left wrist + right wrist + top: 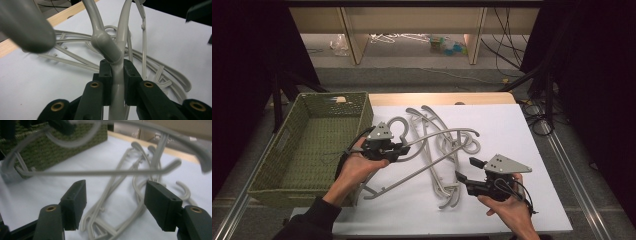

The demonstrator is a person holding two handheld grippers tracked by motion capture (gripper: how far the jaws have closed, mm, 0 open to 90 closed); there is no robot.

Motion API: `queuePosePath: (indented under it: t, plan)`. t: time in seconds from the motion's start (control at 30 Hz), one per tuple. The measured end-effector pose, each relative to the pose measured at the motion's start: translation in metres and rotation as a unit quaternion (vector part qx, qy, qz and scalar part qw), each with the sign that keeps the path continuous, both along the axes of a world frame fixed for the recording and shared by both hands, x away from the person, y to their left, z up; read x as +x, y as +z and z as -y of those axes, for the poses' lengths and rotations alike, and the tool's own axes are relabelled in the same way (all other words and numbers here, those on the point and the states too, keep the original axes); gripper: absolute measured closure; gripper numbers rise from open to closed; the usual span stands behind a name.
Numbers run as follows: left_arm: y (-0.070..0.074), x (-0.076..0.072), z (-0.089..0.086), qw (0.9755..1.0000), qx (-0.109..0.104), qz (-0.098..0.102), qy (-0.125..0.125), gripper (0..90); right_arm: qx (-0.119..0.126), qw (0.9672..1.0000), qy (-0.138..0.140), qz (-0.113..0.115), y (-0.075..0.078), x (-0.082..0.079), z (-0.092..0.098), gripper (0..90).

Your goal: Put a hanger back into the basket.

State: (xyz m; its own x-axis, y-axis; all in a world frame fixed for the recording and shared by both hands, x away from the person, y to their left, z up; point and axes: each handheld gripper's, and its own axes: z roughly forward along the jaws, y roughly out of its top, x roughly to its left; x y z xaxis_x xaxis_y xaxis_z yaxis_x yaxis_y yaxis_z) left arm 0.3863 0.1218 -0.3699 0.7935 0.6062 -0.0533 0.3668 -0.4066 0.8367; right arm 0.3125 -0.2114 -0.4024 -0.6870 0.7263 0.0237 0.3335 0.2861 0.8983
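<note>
Several grey plastic hangers [439, 150], curved and smooth, tangled at frame centre on white sheet [522, 135]; one woven green basket [312, 145] left; left gripper [398, 150] clamping lifted hanger [117, 75] near its hook; right gripper [464, 170] wide, empty.

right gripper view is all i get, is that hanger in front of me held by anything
Observer: Yes. The left gripper is shut on the grey hanger, gripping it just below the hook.
Operator: is it off the table
Observer: Partly. In the high view its far end is down near the table's front edge, beside the basket.
Operator: and my fingers, anything between them
Observer: No. The high view shows the right gripper open, with its fingers short of the pile of hangers.
</note>
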Motion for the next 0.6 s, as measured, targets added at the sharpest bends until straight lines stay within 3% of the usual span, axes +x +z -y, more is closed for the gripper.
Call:
queuePosePath:
  t: [0.07, 0.23, 0.27, 0.47, 0.6]
  plan:
    - [0.005, -0.001, -0.001, 0.9998, -0.018, -0.004, 0.010, 79.5, 0.001, 0.9998, 0.000, -0.021, -0.007, 0.001, 0.003, 34.8]
    - [0.019, -0.011, 0.000, 0.9992, -0.039, 0.003, 0.004, 79.3, 0.001, 0.9994, -0.003, -0.034, -0.014, 0.003, 0.005, 33.4]
    - [0.028, -0.014, -0.001, 0.9992, -0.039, 0.000, -0.001, 79.4, -0.001, 0.9993, -0.005, -0.038, -0.015, 0.002, 0.005, 33.3]
    - [0.044, -0.014, -0.003, 0.9993, -0.037, -0.004, -0.001, 79.4, 0.002, 0.9995, 0.011, -0.031, -0.019, 0.000, 0.001, 33.2]
    - [0.062, -0.017, -0.010, 0.9993, -0.036, 0.006, -0.006, 79.4, -0.008, 0.9988, 0.012, -0.046, -0.024, 0.000, 0.000, 33.2]
